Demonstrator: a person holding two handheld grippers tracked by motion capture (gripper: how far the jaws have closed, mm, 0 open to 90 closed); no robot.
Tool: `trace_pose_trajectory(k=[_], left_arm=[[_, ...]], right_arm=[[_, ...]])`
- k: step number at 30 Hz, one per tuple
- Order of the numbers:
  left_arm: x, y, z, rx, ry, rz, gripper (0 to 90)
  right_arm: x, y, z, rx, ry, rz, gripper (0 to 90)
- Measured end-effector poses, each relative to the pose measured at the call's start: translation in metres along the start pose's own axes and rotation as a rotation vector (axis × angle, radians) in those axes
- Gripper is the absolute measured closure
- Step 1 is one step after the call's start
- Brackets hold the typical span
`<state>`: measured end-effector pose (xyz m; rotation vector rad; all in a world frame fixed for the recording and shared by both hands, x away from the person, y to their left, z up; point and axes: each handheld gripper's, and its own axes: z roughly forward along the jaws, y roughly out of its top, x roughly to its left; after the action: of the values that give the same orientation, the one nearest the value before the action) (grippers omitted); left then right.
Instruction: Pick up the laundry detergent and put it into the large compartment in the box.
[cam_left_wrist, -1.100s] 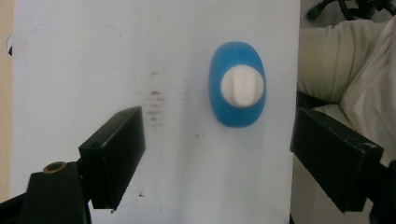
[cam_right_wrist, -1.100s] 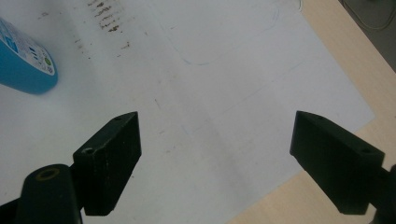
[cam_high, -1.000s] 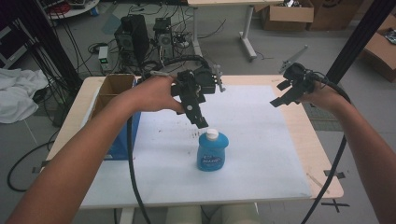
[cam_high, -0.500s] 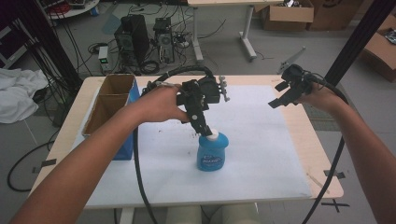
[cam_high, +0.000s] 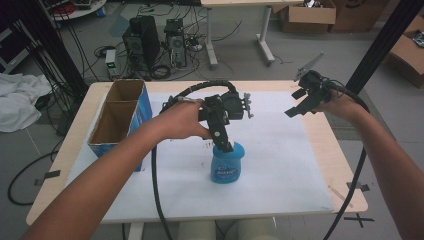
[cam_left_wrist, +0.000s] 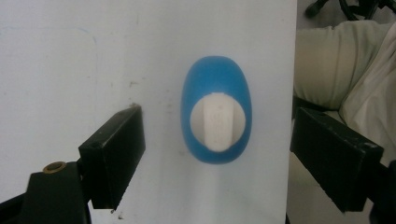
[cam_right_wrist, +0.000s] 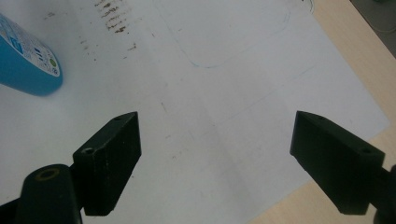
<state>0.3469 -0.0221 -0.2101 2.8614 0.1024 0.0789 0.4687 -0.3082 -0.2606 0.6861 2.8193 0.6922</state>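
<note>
**Left gripper poised over the blue bottle**

The blue bottle (cam_high: 226, 164) stands upright on the white sheet (cam_high: 280, 165), near the table's middle; the left gripper (cam_high: 223, 145) hangs right above its white cap (cam_left_wrist: 217, 121), jaws spread wide on either side, not touching it; the right gripper (cam_high: 299, 107) hovers well apart, jaws spread and empty; a cardboard box (cam_high: 117, 117) stands at the left.

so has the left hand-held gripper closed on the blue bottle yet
No, the left hand-held gripper is wide open, with white surface visible between each jaw and the blue bottle.
</note>
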Motion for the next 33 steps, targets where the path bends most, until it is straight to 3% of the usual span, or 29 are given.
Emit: trace_pose_trajectory(k=[5,15,33], left_arm=[[0.001,0.005,0.009,0.025,0.002,0.018,18.7],[0.002,0.006,0.028,0.041,-0.012,-0.011,18.7],[-0.001,0.006,0.059,0.098,-0.020,0.015,18.7]], right_arm=[[0.000,0.001,0.001,-0.003,0.001,0.001,16.3],[-0.001,0.002,0.001,-0.006,0.003,-0.004,16.4],[-0.001,0.000,0.000,-0.010,0.005,0.001,16.4]])
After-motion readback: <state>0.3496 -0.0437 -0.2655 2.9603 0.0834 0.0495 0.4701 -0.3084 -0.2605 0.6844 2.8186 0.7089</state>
